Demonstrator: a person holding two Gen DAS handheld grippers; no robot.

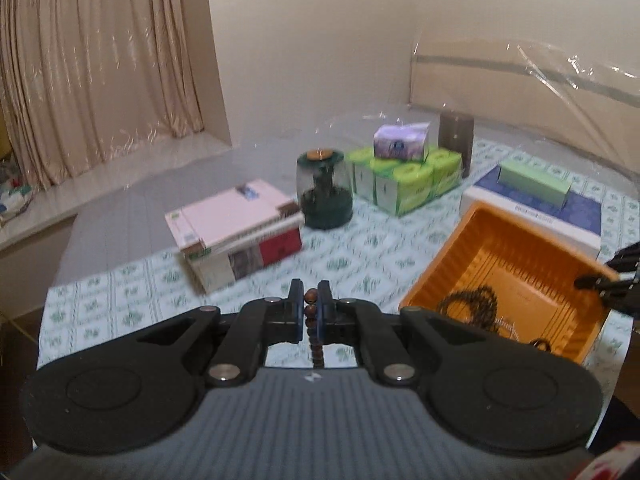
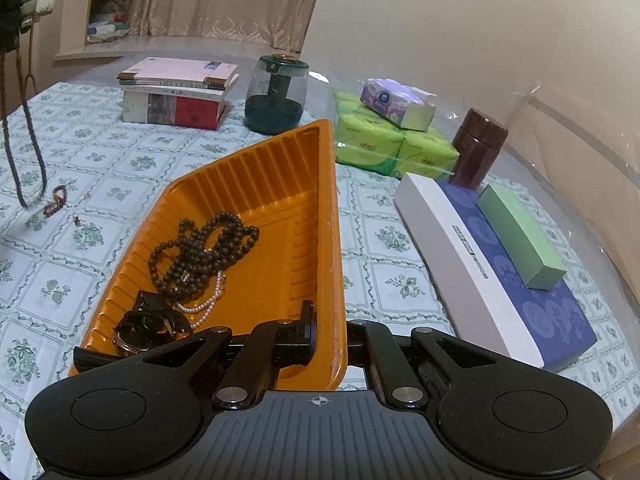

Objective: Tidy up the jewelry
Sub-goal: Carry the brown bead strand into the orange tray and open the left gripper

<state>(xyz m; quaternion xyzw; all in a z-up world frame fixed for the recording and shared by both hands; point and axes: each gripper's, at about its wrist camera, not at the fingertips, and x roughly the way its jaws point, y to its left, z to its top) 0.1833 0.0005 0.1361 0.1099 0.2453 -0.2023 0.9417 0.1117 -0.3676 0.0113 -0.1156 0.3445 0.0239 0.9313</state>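
In the left wrist view, the left gripper [image 1: 310, 300] sits at lower centre with its fingers pinching a brown bead string [image 1: 313, 330], which hangs down between them over the patterned tablecloth [image 1: 360, 252]. At the right edge lies the orange tray [image 1: 472, 248], with dark beads [image 1: 472, 304] in its near end; the right gripper's black tip [image 1: 600, 282] rests at the tray's right rim. Behind, from left to right, stand a stack of books [image 1: 236, 228], a dark green jar [image 1: 325, 188], green tissue packs [image 1: 404, 180] and a blue box [image 1: 560, 216]. In the right wrist view, the right gripper [image 2: 326, 332] at bottom centre has its fingers closed on the tray's [image 2: 280, 184] right wall, one finger [image 2: 306, 330] inside, the other hidden behind the wall. Inside the tray lie the dark beads [image 2: 200, 252], a pearl strand [image 2: 206, 304] and a watch [image 2: 148, 328] at the near end. At the left edge, a dark cord [image 2: 30, 148] hangs down above the tablecloth, and small red beads [image 2: 56, 200] show near its lower end. The books [image 2: 180, 96] and jar [image 2: 276, 96] stand at the top.
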